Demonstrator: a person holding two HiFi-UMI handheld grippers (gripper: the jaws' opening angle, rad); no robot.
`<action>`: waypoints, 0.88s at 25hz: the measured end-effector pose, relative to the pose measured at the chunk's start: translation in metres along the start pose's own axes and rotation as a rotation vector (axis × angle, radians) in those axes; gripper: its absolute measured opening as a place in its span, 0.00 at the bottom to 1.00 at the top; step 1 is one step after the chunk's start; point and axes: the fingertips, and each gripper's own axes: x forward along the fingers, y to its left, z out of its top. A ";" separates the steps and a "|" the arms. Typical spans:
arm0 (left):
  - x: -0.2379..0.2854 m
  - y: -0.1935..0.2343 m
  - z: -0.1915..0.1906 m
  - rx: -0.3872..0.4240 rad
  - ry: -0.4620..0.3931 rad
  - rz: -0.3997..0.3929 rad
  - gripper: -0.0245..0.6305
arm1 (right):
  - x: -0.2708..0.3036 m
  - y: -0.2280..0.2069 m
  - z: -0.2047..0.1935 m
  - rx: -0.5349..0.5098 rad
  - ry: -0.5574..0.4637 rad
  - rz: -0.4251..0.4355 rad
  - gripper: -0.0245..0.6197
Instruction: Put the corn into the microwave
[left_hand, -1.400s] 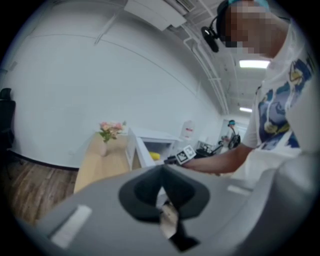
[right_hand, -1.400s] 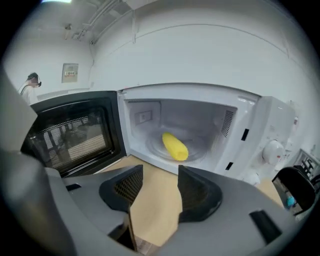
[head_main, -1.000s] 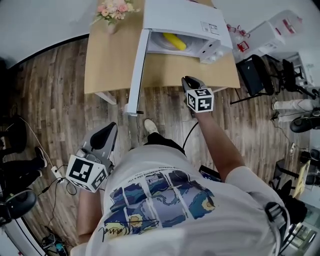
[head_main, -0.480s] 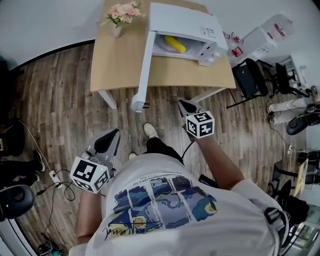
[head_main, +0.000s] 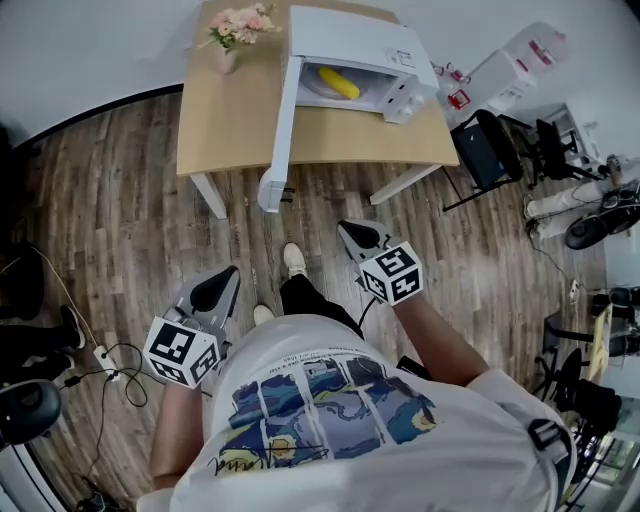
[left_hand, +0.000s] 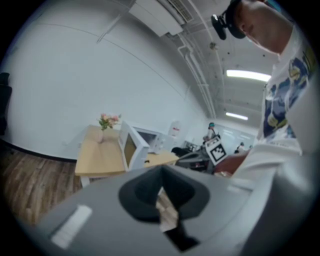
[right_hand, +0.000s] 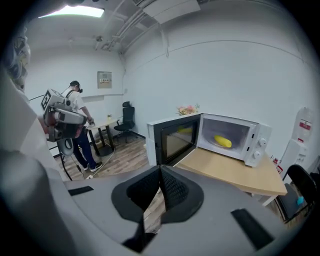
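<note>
Corn (head_main: 338, 83) sits in microwave (head_main: 350, 35), hidden from left gripper view; both hand-held grippers (head_main: 228, 272) (head_main: 346, 230) closed.

Tabletop (head_main: 225, 135): microwave (head_main: 360, 35) on rt half, door (head_main: 280, 115) swung out past front edge. Corn (head_main: 338, 83) inside microwave. Flower vase (head_main: 229, 45) at back-lt corner, lt of microwave. Chair (head_main: 487, 150) on floor (head_main: 120, 200), rt of tabletop. L tongs (head_main: 215, 290) and R tongs (head_main: 355, 237) over floor, well before tabletop.
</note>
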 end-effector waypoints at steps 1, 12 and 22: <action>-0.002 -0.002 -0.001 -0.001 -0.004 -0.004 0.05 | -0.002 0.007 -0.001 -0.018 0.003 0.016 0.05; -0.012 -0.023 -0.013 0.006 -0.007 -0.040 0.05 | -0.029 0.058 0.010 -0.046 -0.056 0.076 0.05; -0.036 -0.022 -0.023 -0.006 -0.005 -0.004 0.05 | -0.031 0.080 0.015 -0.063 -0.068 0.113 0.05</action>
